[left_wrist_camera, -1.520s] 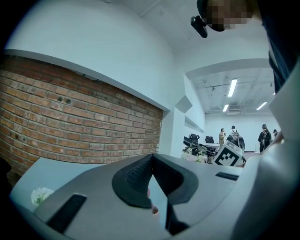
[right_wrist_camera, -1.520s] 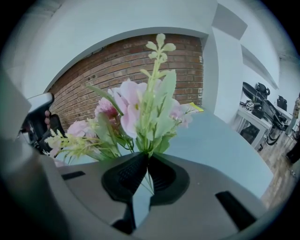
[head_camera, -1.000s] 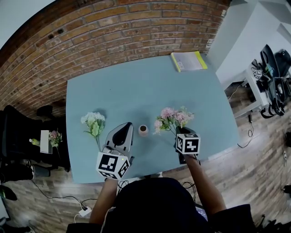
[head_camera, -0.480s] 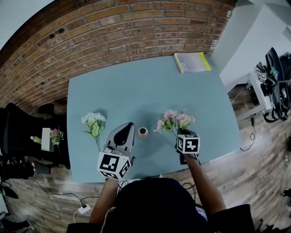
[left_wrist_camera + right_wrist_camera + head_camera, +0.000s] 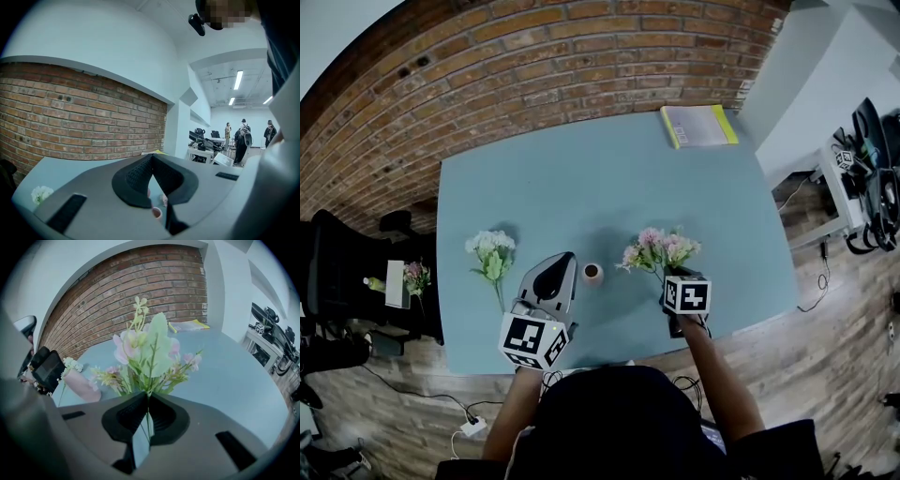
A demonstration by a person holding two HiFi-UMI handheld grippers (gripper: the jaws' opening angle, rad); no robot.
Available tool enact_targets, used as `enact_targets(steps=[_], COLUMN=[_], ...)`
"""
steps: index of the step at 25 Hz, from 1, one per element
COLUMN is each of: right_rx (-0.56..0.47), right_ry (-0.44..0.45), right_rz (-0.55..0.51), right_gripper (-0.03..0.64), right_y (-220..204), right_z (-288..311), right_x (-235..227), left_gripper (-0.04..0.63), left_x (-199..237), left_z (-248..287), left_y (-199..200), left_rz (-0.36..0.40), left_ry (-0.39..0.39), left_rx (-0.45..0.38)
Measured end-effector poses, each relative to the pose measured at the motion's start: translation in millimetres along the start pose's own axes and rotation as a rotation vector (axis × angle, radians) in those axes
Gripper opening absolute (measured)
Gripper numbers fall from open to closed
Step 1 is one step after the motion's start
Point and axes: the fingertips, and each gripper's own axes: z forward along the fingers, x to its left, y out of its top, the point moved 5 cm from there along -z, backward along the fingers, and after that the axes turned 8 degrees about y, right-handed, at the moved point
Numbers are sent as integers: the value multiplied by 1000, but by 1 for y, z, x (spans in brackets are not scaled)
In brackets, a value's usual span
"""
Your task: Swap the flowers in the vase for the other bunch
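Head view: right tongs [image 5: 146, 411] clamp the pink bunch [image 5: 659, 250] low beside the empty vase [image 5: 592, 273], likely to lay it aside for the white bunch [image 5: 491, 253]; left tongs [image 5: 151, 159] are closed, empty.

this looked like an open office or lab space, not a home. an exposed brick wall [image 5: 534, 66] and plain white walls [image 5: 93, 37] stood around a blue-grey worktop [image 5: 581, 187] on a wood-plank floor [image 5: 825, 356] where a power strip [image 5: 472, 428] and cables lay. black office chairs [image 5: 333, 272] sat aside, a white side table [image 5: 844, 192] carried equipment, and ceiling strip lights [image 5: 238, 79] lit a back area where people [image 5: 243, 136] stood among tables.
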Motion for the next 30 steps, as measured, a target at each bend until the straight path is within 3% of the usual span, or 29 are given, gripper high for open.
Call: enact_targets(steps=[22, 30], right_rx=[8, -3], right_ry=[25, 44], right_rz=[30, 30], right_gripper=[25, 95], right_y=[-2, -1], right_z=[11, 11], right_x=[-3, 0], left_gripper=[8, 8], left_x=[6, 8], left_z=[2, 2], left_y=[-3, -4], left_rz=[-30, -34], left_ry=[6, 4], left_rx=[10, 9])
